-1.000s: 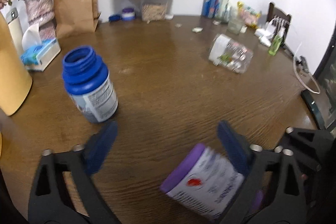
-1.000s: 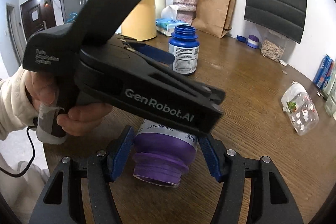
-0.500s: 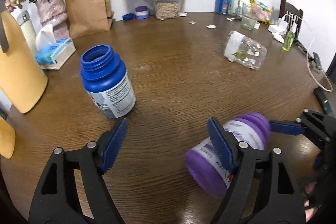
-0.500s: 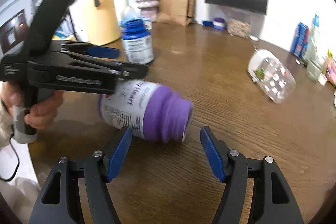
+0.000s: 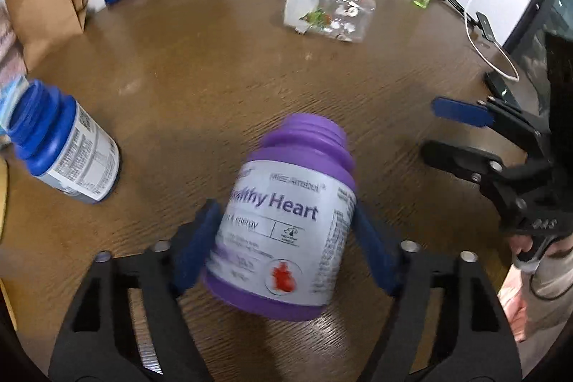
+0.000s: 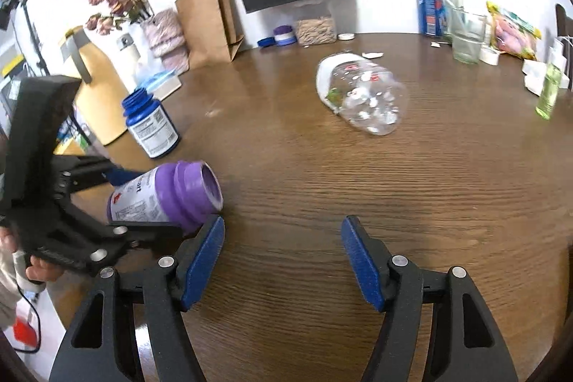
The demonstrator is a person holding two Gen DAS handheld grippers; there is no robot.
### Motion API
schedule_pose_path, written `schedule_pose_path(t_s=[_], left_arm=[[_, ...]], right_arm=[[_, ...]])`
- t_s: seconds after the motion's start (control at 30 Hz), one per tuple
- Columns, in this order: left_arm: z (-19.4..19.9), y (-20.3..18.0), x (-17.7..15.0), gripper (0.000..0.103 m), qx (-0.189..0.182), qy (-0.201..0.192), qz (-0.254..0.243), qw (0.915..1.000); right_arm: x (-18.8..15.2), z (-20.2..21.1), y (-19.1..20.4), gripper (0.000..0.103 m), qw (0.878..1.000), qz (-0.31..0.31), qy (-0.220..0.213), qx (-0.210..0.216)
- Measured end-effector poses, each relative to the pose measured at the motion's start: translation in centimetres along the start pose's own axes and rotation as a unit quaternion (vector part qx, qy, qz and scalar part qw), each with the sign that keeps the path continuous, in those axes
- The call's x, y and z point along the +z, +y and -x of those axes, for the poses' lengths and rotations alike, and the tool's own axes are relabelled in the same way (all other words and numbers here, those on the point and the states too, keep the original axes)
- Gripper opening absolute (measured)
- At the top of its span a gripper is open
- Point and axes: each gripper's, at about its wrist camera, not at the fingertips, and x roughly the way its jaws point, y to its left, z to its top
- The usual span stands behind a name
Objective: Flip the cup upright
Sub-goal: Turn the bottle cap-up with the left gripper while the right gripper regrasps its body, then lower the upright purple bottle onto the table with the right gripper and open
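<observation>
The purple "Healthy Heart" bottle [image 5: 283,221] has no lid and is tilted, its open mouth pointing up and away from me. My left gripper [image 5: 284,213] is shut on its labelled body, one blue pad on each side. The right wrist view shows the same purple bottle [image 6: 168,196] at the left, held by my left gripper [image 6: 150,203] just above the brown table [image 6: 394,185]. My right gripper [image 6: 282,224] is open with nothing between its fingers, just right of the bottle's mouth. In the left wrist view my right gripper [image 5: 431,127] is off to the right.
An open blue bottle [image 6: 150,124] stands upright at the left. A clear jar [image 6: 361,99] with a white lid lies on its side mid-table. A paper bag [image 6: 207,20], a yellow jug [image 6: 100,95], a glass [image 6: 465,42] and a green bottle [image 6: 548,92] line the far edge.
My right gripper let go of the purple bottle and drew back to the right. My left gripper closed on the bottle, and its mouth has swung from pointing down to pointing up.
</observation>
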Motion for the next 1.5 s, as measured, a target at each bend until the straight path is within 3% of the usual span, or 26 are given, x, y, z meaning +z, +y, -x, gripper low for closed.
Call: schedule_pose_path(t_s=[0.23, 0.47, 0.63, 0.83, 0.9, 1.0, 1.13, 1.2, 1.33, 1.43, 1.5], left_arm=[[-0.5, 0.6, 1.4, 0.060, -0.005, 0.015, 0.003, 0.9999], [3.1, 0.4, 3.9, 0.060, 0.004, -0.065, -0.031, 0.9974], [5.4, -0.6, 7.0, 0.060, 0.026, -0.131, -0.127, 0.9829], [6.1, -0.6, 9.7, 0.060, 0.018, -0.164, -0.209, 0.9638], [5.7, 0.0, 10.9, 0.060, 0.016, -0.168, -0.215, 0.9620], [5.1, 1.5, 12.4, 0.060, 0.012, -0.172, -0.206, 0.9633], [4.4, 3.0, 14.0, 0.060, -0.003, -0.184, -0.199, 0.9626], [3.9, 3.7, 15.0, 0.060, -0.023, -0.186, -0.195, 0.9627], [2.5, 5.2, 15.7, 0.063, -0.059, -0.206, -0.206, 0.9550], [2.1, 5.7, 15.6, 0.070, -0.065, -0.220, -0.191, 0.9543], [3.1, 5.6, 15.1, 0.072, -0.062, -0.257, -0.182, 0.9470]], right_arm=[[0.5, 0.2, -0.4, 0.073, 1.000, -0.011, -0.007, 0.013], [4.1, 0.9, -1.0, 0.073, 0.994, -0.043, -0.034, 0.091], [9.0, -0.5, -1.7, 0.073, 0.971, -0.106, -0.047, 0.209], [13.4, -4.3, -2.1, 0.077, 0.945, -0.152, -0.055, 0.285], [14.5, -6.2, -2.4, 0.072, 0.933, -0.175, -0.039, 0.313], [15.7, -7.7, -2.7, 0.066, 0.930, -0.187, -0.042, 0.314], [17.1, -8.5, -2.9, 0.066, 0.937, -0.178, -0.064, 0.292], [17.6, -8.5, -2.9, 0.066, 0.945, -0.164, -0.080, 0.271], [18.2, -8.1, -2.3, 0.066, 0.966, -0.120, -0.107, 0.202], [18.5, -7.9, -1.6, 0.063, 0.977, -0.084, -0.119, 0.153], [18.5, -7.8, -1.1, 0.059, 0.983, -0.067, -0.117, 0.123]])
